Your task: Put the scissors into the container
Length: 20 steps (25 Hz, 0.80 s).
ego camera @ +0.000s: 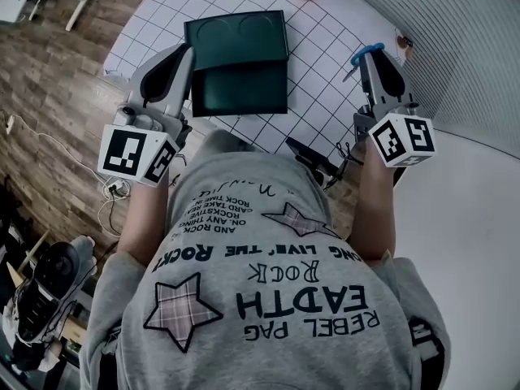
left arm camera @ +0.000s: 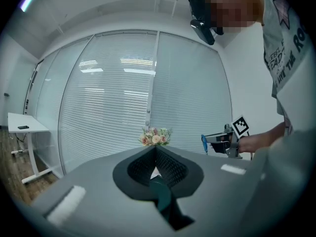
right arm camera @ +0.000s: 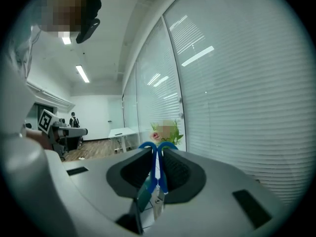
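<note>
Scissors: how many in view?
1. Blue-handled scissors are clamped in the right gripper, held over the right side of the table, right of the open container. None shows in the container; the person's body may hide others.

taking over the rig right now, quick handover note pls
Left gripper: jaws together, nothing between them, beside the container's left edge.
Right gripper: shut on the blue-handled scissors, off to the container's right and not over it.
Container: dark green, lid open, on the gridded table. Its tray looks empty.
Done: scissors gripped.
Left: carry them over the tray, lower them, release.
</note>
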Motion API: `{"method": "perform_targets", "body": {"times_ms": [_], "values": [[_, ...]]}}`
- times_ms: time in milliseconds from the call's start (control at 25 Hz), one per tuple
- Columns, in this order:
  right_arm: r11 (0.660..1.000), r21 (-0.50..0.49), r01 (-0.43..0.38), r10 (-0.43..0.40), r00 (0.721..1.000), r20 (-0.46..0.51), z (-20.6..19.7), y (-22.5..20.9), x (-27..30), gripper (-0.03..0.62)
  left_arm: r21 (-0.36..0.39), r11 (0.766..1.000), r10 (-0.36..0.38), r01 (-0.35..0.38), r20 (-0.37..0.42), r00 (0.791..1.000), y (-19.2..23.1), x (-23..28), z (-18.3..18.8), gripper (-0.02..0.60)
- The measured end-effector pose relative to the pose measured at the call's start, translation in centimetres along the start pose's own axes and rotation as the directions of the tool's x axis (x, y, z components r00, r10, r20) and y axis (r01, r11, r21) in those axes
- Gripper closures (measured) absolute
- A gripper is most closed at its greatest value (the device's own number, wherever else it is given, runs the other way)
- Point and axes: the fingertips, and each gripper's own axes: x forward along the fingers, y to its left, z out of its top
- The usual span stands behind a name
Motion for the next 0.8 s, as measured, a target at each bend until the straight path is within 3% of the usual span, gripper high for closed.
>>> {"method": "perform_targets", "body": {"times_ms": [240,800], "values": [[1.0,0.011,-0.004,0.003,0.995,0.095,3.2,0.6,-1.2,0.516,0.002,1.0,0.013,-0.013,0.014,1.0,0.1,-0.4,0.2,0.58],[0.996,0.0,-0.09,0.089,0.984,0.153,6.0,3.6,-0.9,0.516,0.003,0.998,0.061,-0.062,0.031,0.998,1.0,-1.9,0.5,0.58]]}}
